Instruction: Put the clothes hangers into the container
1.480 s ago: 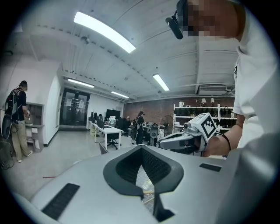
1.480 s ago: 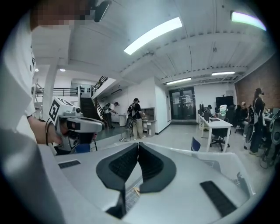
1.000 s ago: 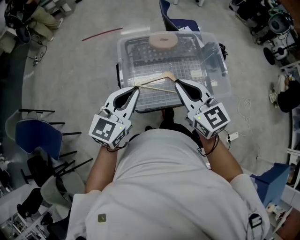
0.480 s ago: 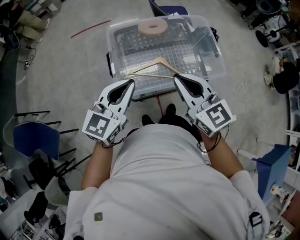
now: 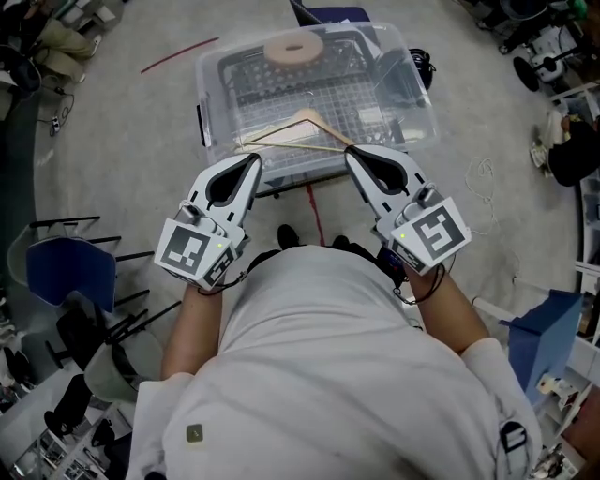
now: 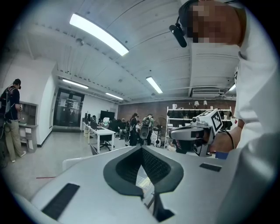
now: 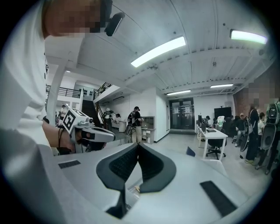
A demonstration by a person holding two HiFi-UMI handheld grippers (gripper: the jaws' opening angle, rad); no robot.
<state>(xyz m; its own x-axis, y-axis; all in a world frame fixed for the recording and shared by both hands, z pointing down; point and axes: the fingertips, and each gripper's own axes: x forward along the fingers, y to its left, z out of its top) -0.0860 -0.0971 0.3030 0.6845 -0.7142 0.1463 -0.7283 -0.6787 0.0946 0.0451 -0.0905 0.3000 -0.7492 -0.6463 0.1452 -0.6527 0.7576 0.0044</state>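
Near the container (image 5: 418, 114), left claw (image 5: 253, 157) and right claw (image 5: 352, 153) (both level) shut, empty.

Head view: hanger (image 5: 298, 127) right end hidden under tip of right gripper (image 5: 351, 153); left end near left gripper (image 5: 251, 161) blurs into container (image 5: 208, 84) rim. Hook not to tell against grid inside. Container near wall partly behind both grippers. Chair (image 5: 328, 13) cut by top edge. Shoes (image 5: 286, 236) half hidden by torso. Gripper views: own jaws cover hanger and container; far people too small.
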